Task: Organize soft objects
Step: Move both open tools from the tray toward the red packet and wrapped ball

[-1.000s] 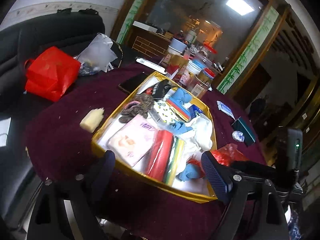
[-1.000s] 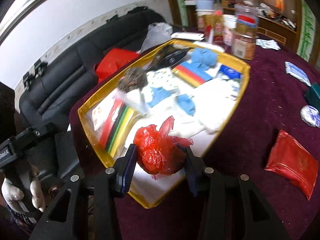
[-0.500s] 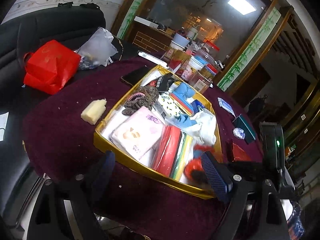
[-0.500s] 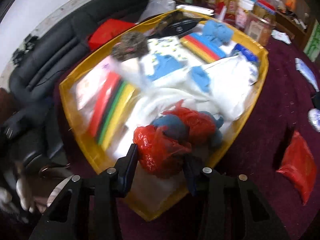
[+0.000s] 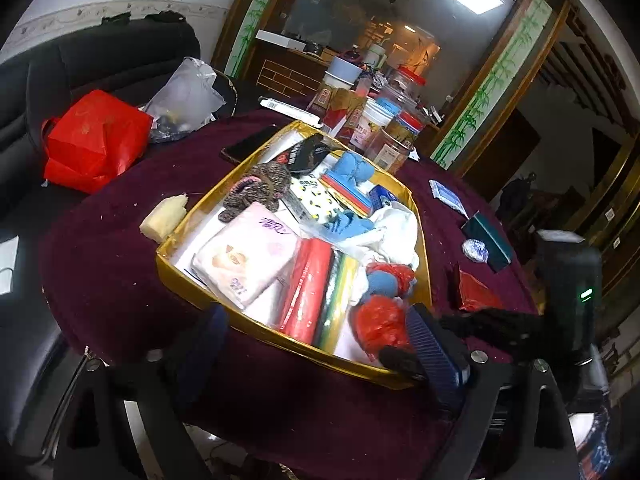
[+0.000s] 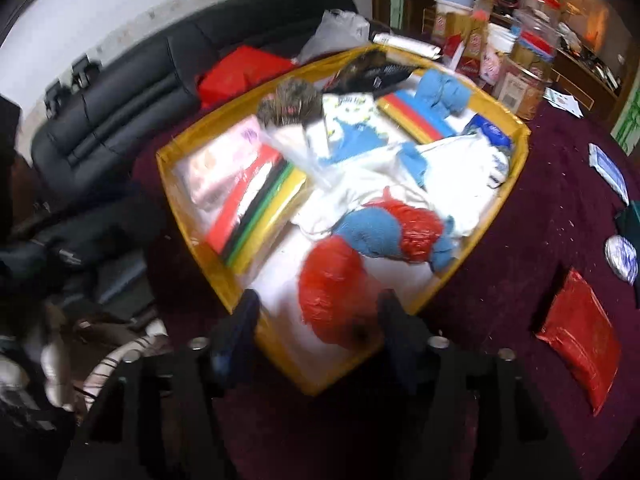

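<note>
A gold tray (image 5: 172,264) (image 6: 192,240) on the maroon table holds soft things: a pink tissue pack (image 5: 248,256), a striped cloth pack (image 5: 316,292), a brown knit piece (image 5: 260,188), white cloth and a blue plush wrapped in red plastic (image 6: 384,232). A crumpled red plastic bag (image 6: 334,280) (image 5: 378,322) lies on the tray's white floor at the near corner. My right gripper (image 6: 320,304) straddles it with its jaws opening; a gap shows on the bag's left side. My left gripper (image 5: 318,326) is open and holds nothing, hovering at the tray's near rim.
A pale yellow sponge (image 5: 164,216) lies on the table left of the tray. A red packet (image 6: 580,344), a small blue-and-white object (image 6: 622,256) and a dark box (image 5: 486,236) lie to its right. Jars and boxes (image 5: 384,128) crowd the far edge. A red bag (image 5: 92,140) sits on the black sofa.
My right gripper carried the red bag down into the tray's near corner, then its jaws widened and the bag settled on the tray floor. The left gripper's view shifted slightly.
</note>
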### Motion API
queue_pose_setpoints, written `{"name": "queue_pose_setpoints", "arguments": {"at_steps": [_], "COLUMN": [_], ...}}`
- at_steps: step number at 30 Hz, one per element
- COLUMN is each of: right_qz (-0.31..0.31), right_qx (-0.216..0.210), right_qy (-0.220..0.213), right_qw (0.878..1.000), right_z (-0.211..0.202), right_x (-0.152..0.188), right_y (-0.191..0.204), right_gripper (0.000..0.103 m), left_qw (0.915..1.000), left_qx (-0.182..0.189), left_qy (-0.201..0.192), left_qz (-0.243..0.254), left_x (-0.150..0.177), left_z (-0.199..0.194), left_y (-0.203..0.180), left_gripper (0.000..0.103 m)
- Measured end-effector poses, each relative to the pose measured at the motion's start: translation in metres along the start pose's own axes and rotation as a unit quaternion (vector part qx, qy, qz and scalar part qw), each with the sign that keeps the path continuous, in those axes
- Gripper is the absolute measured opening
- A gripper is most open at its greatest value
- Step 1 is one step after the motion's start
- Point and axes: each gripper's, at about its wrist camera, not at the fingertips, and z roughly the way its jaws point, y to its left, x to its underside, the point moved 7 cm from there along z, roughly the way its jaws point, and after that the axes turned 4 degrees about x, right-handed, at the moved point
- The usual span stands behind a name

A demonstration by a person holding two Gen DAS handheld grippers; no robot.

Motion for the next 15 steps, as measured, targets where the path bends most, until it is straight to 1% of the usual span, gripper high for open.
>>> {"name": "queue_pose_setpoints", "arguments": {"at_steps": [1,2,4,6,10,15], "right_qz": [0.007,0.013,0.027,0.05,0.092,0.127], "right_qx": [0.0,0.004,0.009,0.012,0.015,0.017], "right_qy": [-0.01,-0.02,-0.041,-0.059,-0.077,-0.087], "right_qw": [1.0,1.0,0.999,0.997,0.993,0.988], "right_z": [-0.008,-0.016,-0.029,-0.042,-0.055,-0.063], "right_x": [0.001,0.003,0.008,0.017,0.031,0.047], "right_y": [-0.004,-0.008,-0.019,-0.034,-0.062,-0.087], "right_gripper": [0.069,0.071,0.072,0.072,0.072,0.072], "left_qw": [0.9999,0.9996,0.9986,0.9961,0.9913,0.9835], "left_qx": [-0.007,-0.016,-0.034,-0.06,-0.092,-0.13], "left_qy": [-0.002,-0.006,-0.015,-0.025,-0.033,-0.026], "left_qz": [0.009,0.02,0.038,0.059,0.087,0.123], "left_x": [0.001,0.001,0.001,0.0,0.002,0.009], "left_z": [-0.001,-0.003,-0.006,-0.008,-0.006,0.001], "left_y": [-0.004,-0.008,-0.014,-0.022,-0.036,-0.054], "left_gripper": [0.093,0.093,0.094,0.095,0.097,0.097]}}
